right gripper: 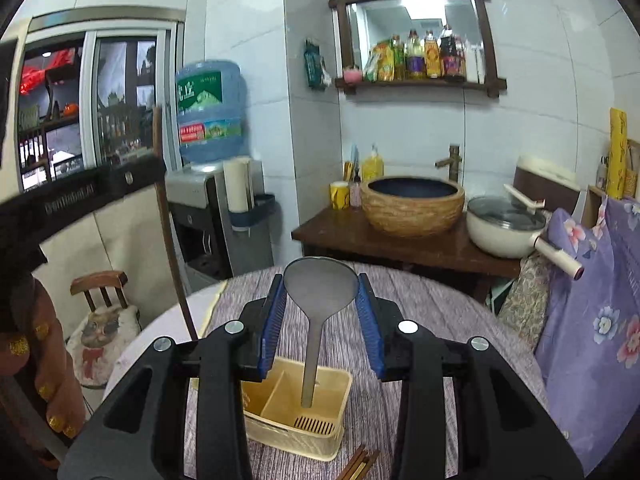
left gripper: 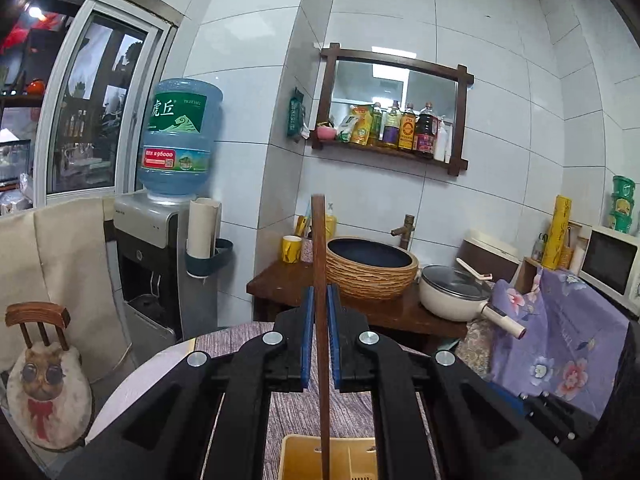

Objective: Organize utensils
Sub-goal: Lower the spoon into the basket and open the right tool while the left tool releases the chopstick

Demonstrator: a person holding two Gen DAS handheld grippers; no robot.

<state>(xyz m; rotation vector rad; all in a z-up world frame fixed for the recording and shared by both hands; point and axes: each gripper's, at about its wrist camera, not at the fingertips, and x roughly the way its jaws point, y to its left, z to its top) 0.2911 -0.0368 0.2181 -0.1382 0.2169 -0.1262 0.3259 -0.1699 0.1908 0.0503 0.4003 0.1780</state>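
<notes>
While clamped between blue pads, dark wooden chopstick [left gripper: 320, 300] upright at frame centre of the left wrist view, running from above the pads down to the yellow basket [left gripper: 296, 456] at the bottom edge. Left gripper [left gripper: 320, 336] nearly closed, pads pressed on either side of the stick. Lower tip over or inside the basket; cannot tell which compartment.

Right gripper [right gripper: 321, 312] spread wide at centre of the right wrist view, blue pads [right gripper: 276, 312] flanking the bowl of a metal spoon [right gripper: 320, 292]. Pads just beside the bowl's edges; cannot tell whether touching. Spoon upright, bowl uppermost, handle down into the right-hand compartment of the yellow basket [right gripper: 280, 436]. Basket on the striped grey tablecloth [right gripper: 420, 300], lower centre. More chopsticks [right gripper: 358, 466] flat on the cloth at the bottom edge, just beside the basket.

Upper left: water bottle [right gripper: 210, 112] on a dispenser. Right of centre: woven basin [right gripper: 412, 204] and white pan [right gripper: 504, 224] on a dark counter.
</notes>
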